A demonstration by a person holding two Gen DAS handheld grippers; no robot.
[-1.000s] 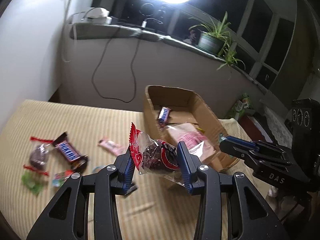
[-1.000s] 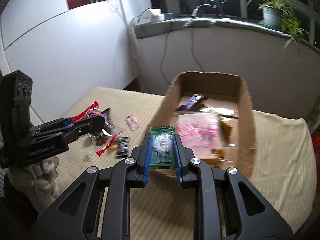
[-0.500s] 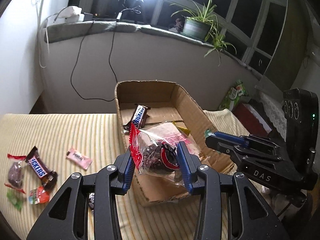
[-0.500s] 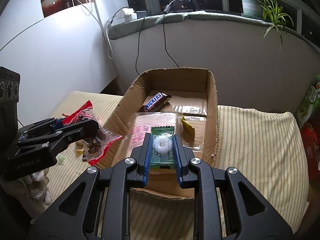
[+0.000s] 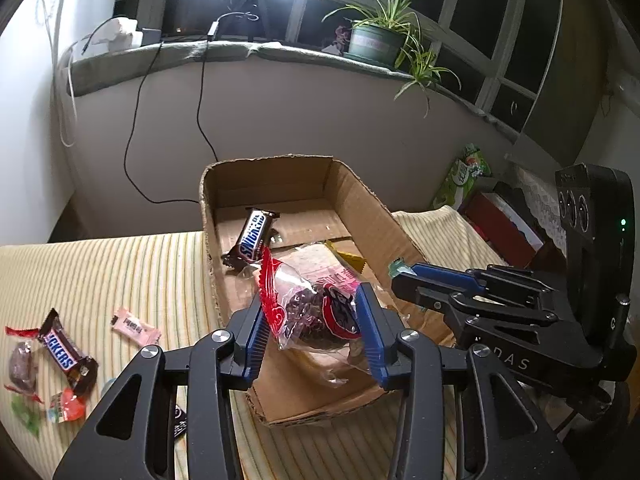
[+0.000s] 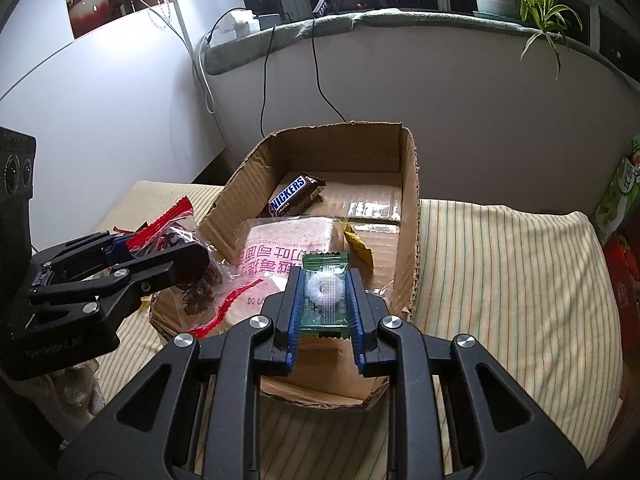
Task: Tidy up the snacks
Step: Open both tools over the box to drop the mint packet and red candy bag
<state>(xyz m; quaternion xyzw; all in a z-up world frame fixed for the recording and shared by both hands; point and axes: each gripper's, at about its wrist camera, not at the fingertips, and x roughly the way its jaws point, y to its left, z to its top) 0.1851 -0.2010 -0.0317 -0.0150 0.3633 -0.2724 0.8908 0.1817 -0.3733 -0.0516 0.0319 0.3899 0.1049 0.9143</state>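
Observation:
An open cardboard box (image 5: 372, 216) (image 6: 408, 184) stands on a striped cloth. Inside lie a Snickers bar (image 5: 253, 238) (image 6: 294, 196) and a pink bread packet (image 6: 286, 246). My left gripper (image 5: 310, 322) is shut on a clear red-edged bag of dark snacks (image 5: 316, 312) (image 6: 192, 240), held over the box's near left part. My right gripper (image 6: 325, 294) is shut on a green candy packet (image 6: 325, 292) with a white ring, held over the box's near edge. The right gripper also shows in the left wrist view (image 5: 404, 270).
Loose snacks lie on the cloth left of the box: a Snickers bar (image 5: 64, 352), a pink packet (image 5: 134, 326), a red-orange candy (image 5: 66, 410), a green one (image 5: 26, 418). A wall ledge with cables and a potted plant (image 5: 376, 40) stands behind.
Both grippers have moved forward over the box with their snacks still held. The box now fills the middle of both views.

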